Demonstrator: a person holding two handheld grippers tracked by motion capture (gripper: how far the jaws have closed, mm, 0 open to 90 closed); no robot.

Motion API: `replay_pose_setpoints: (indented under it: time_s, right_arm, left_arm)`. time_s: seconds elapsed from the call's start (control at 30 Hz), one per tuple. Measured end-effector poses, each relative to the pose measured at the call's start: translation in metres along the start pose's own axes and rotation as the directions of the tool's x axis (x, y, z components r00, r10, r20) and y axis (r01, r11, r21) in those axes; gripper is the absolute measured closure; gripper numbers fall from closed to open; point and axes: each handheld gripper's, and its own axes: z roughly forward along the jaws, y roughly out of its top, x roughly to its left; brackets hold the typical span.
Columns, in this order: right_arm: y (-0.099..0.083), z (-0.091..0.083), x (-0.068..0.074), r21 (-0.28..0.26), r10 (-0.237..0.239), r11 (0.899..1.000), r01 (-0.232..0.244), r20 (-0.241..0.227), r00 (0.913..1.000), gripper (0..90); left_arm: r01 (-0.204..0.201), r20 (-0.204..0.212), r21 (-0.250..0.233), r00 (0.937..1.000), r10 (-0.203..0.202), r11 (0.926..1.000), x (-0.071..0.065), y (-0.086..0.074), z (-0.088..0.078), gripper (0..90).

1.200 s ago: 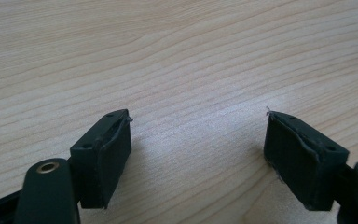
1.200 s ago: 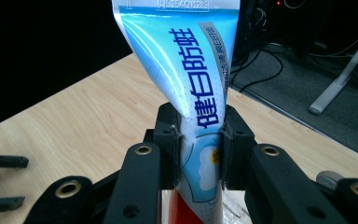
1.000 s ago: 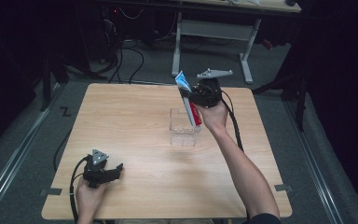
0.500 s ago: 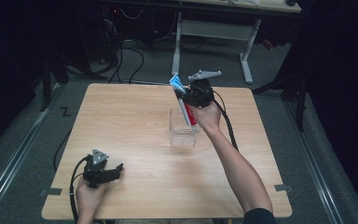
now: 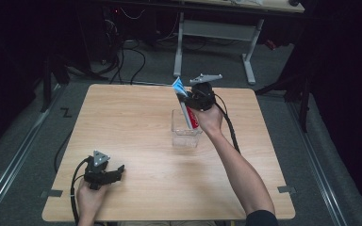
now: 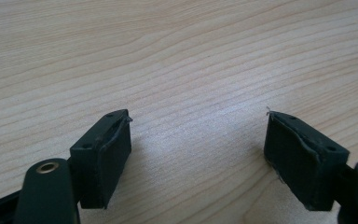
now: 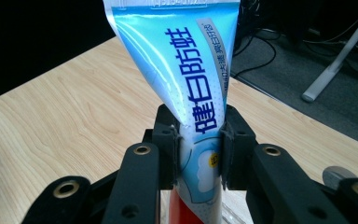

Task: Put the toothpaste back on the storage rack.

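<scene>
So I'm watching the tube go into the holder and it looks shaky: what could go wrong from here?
The right gripper pinches the blue, white and red toothpaste tube at mid-body, so the soft tube may buckle. It leans in the clear plastic box, which looks light and could tip or slide. The left gripper rests open on the wooden table, far from the box.

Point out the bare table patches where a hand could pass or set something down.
Bare wood runs across the table left of the clear container, from the far edge down to the left claw, whose jaws stand open. The near middle, between that claw and the right forearm, is free too. It is crowded at the container, where the right claw grips the toothpaste tube.
</scene>
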Motion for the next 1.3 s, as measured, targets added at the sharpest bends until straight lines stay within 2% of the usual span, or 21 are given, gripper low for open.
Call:
replay_pose_setpoints:
  time_s: [0.37,0.67,0.77,0.8,1.03,1.1,1.3]
  right_arm:
    - [-0.015,0.004,-0.006,0.009,0.024,1.000,-0.024,0.007,0.9997,71.6]
    - [-0.025,0.000,-0.012,0.004,0.049,0.999,-0.049,-0.002,0.9988,71.2]
    - [-0.027,-0.001,-0.014,-0.001,0.059,0.998,-0.059,-0.004,0.9982,71.2]
    - [-0.029,-0.002,-0.016,0.002,0.078,0.997,-0.078,-0.009,0.9969,71.2]
    - [-0.033,-0.006,-0.015,-0.002,0.078,0.997,-0.078,-0.014,0.9969,71.0]
    - [-0.035,-0.009,-0.015,-0.006,0.092,0.996,-0.092,-0.032,0.9952,71.0]
    - [-0.039,-0.010,-0.013,0.010,0.080,0.997,-0.080,-0.031,0.9963,71.0]
  left_arm:
    - [0.000,0.000,0.000,1.0000,0.000,1.0000,0.000,0.000,0.000,23.2]
    - [0.001,0.000,0.000,1.0000,-0.001,1.0000,0.000,0.000,0.000,23.3]
    - [0.003,0.000,0.002,1.0000,-0.003,1.0000,0.000,0.000,0.000,23.3]
    - [0.003,-0.001,0.001,1.0000,-0.003,1.0000,0.000,0.000,0.000,23.3]
    - [0.004,-0.003,0.000,1.0000,-0.004,1.0000,0.000,0.000,0.000,23.3]
    - [0.005,-0.005,0.000,1.0000,-0.005,1.0000,0.000,0.000,0.000,23.3]
    - [0.006,-0.004,0.001,1.0000,-0.006,1.0000,0.000,0.000,0.000,23.3]
